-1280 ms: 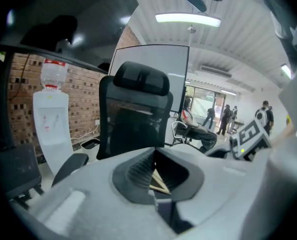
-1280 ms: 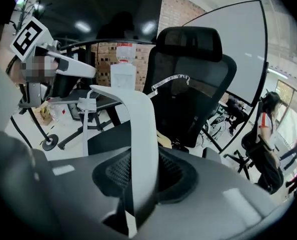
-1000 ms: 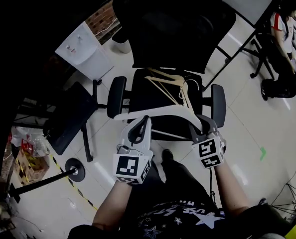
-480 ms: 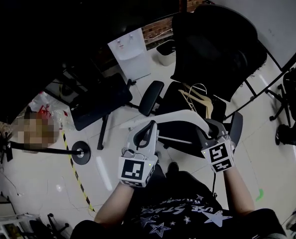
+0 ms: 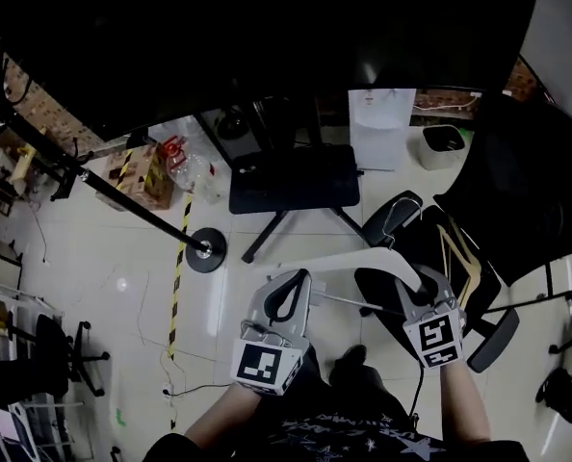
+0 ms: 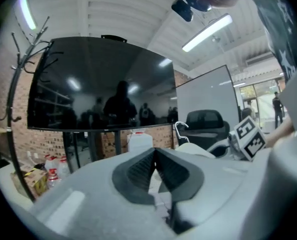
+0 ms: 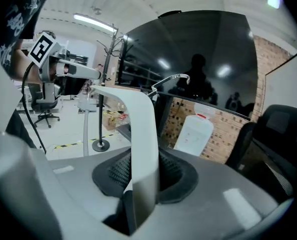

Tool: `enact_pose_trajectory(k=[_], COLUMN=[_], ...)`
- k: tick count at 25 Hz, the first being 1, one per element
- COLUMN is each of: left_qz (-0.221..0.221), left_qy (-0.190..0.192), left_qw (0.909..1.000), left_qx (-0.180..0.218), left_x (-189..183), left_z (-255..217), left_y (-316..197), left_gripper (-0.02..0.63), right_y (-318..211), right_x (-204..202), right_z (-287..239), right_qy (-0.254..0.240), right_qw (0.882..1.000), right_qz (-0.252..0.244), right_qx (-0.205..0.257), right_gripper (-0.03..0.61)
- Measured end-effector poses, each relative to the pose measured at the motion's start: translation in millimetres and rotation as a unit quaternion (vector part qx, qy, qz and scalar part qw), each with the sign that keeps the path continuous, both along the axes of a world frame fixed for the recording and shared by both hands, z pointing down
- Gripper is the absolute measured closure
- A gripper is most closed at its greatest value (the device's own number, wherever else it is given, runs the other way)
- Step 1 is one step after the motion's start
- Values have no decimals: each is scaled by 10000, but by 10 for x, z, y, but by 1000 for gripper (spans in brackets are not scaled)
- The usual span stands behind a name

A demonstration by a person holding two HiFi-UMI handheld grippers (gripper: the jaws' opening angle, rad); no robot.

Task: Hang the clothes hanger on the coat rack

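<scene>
I hold a white clothes hanger [image 5: 344,257] level between both grippers, above the person's legs. My left gripper [image 5: 291,282] is shut on its left end. On the hanger's right end my right gripper [image 5: 423,279] is shut. In the right gripper view the white arm [image 7: 141,129] rises out of the pads [image 7: 116,171] and its metal hook [image 7: 171,78] points up. The coat rack is a black pole [image 5: 122,200] on a round base [image 5: 206,250], to the left of the grippers. Its branched top [image 6: 38,39] shows in the left gripper view, and it stands beyond the hanger [image 7: 99,114] in the right gripper view.
A black office chair [image 5: 503,200] with wooden hangers [image 5: 459,258] on its seat stands to the right. Another dark chair [image 5: 296,176], a white water dispenser [image 5: 380,128] and a bin [image 5: 447,142] are ahead under a large dark screen [image 5: 267,37]. Yellow-black tape [image 5: 178,277] runs by the rack's base.
Both grippers carried the hanger up and to the left, away from the office chair. The view swung left, so the coat rack's base now lies just left of the grippers.
</scene>
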State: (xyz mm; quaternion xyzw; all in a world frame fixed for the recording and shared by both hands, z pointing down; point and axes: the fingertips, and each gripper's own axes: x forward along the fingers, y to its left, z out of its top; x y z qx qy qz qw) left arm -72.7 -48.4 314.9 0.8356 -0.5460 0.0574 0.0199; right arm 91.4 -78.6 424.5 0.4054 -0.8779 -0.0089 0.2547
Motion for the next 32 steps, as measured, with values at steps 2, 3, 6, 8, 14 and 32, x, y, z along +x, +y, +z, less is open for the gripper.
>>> enact_pose_trajectory(k=[2,3,6,8,14,32], left_qz=[-415,-644,-1145,-1429,-2293,-3219], left_qy=[66,127,111,153,52,-26], left_qw=[9991,9978,9930,9891,9718,9445], left_qx=[103,119,249,325,547,660], left_x=[-289,-437,-897,-1194,-2262,-4732], left_z=[-64,-85,-72,-98,-298,-369], left_y=[-3,19,133,228,533,360], left_gripper=[609,609,609,609,609,609], right_y=[-65,-75,-79,-96,-97,-475], right_x=[-333,-517,-1109,-1496,-2896,-5738], right_z=[-31,-49,-121,-167,-364,-701], right_qy=[34,57,120,207,31,44], right_qw=[9989,9973,9894,9829,9584,9314], right_qz=[-466,-713,-1409,-1762,-2754,-3508], right_qx=[94,143,327,490,747,968], right_gripper=[480,480,480,480,480,480])
